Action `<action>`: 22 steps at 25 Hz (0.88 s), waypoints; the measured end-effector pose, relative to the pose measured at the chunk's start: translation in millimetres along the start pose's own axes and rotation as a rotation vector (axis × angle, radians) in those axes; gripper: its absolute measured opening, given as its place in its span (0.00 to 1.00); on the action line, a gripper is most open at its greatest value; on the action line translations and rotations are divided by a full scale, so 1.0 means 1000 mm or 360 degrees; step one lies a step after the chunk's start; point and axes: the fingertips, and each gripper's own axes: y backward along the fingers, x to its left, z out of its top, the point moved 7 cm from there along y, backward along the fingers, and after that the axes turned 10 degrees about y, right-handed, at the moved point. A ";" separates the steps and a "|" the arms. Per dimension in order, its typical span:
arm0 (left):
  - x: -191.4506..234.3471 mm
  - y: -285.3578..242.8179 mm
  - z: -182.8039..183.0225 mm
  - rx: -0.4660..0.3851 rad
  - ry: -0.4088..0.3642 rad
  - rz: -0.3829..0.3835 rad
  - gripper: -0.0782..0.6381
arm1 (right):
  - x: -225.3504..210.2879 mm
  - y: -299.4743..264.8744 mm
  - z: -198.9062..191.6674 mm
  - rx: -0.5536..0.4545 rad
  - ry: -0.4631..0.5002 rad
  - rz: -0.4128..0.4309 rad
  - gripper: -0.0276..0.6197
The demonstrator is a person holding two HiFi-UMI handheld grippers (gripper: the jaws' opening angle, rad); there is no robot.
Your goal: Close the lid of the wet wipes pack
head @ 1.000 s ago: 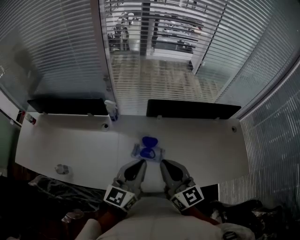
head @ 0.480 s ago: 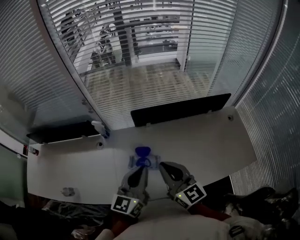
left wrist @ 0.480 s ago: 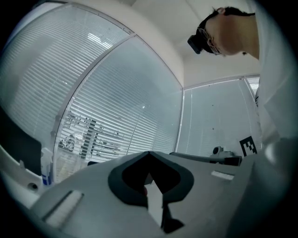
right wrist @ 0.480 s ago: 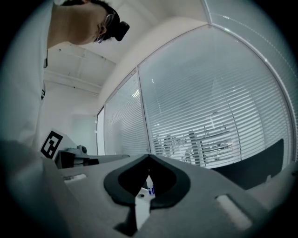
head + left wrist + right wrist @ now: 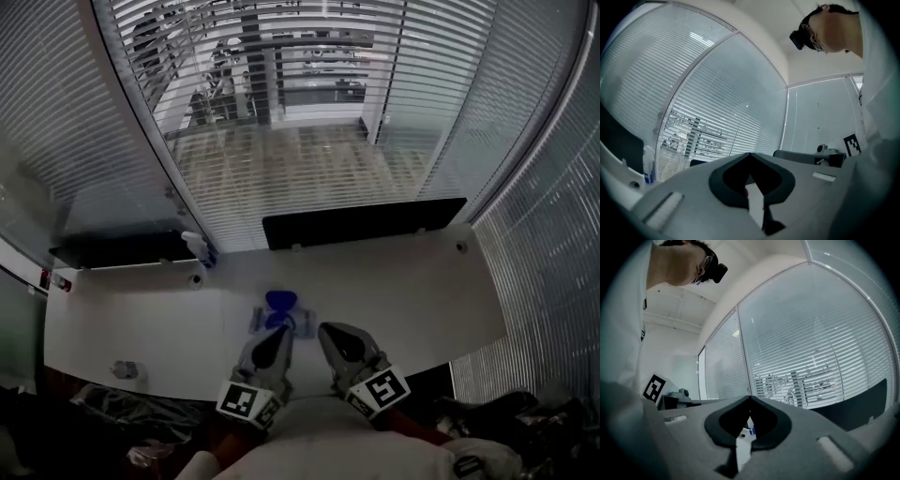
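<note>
On white counter (image 5: 422,281), centre, near front edge: wet wipes pack (image 5: 286,320), blue lid (image 5: 279,300) raised open. Left gripper (image 5: 277,335): jaws closed together, empty, tip at pack's near side. Right gripper (image 5: 327,331): jaws closed together, empty, just beside pack.

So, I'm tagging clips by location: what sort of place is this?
Probably an office: a long white desk with black divider screens, enclosed by glass walls hung with slatted blinds.
</note>
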 end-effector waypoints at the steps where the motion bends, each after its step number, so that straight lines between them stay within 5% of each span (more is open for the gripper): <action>1: 0.003 0.000 -0.001 0.0004 0.0000 0.0007 0.11 | 0.001 -0.003 -0.002 0.0000 0.0002 0.0008 0.04; 16: 0.065 0.011 -0.040 0.0195 -0.0133 0.0186 0.11 | 0.010 -0.039 -0.026 0.0202 0.0255 0.0203 0.04; 22: 0.105 0.005 -0.072 0.0356 -0.0195 0.0269 0.11 | -0.001 -0.061 -0.080 0.0347 0.0389 0.0298 0.04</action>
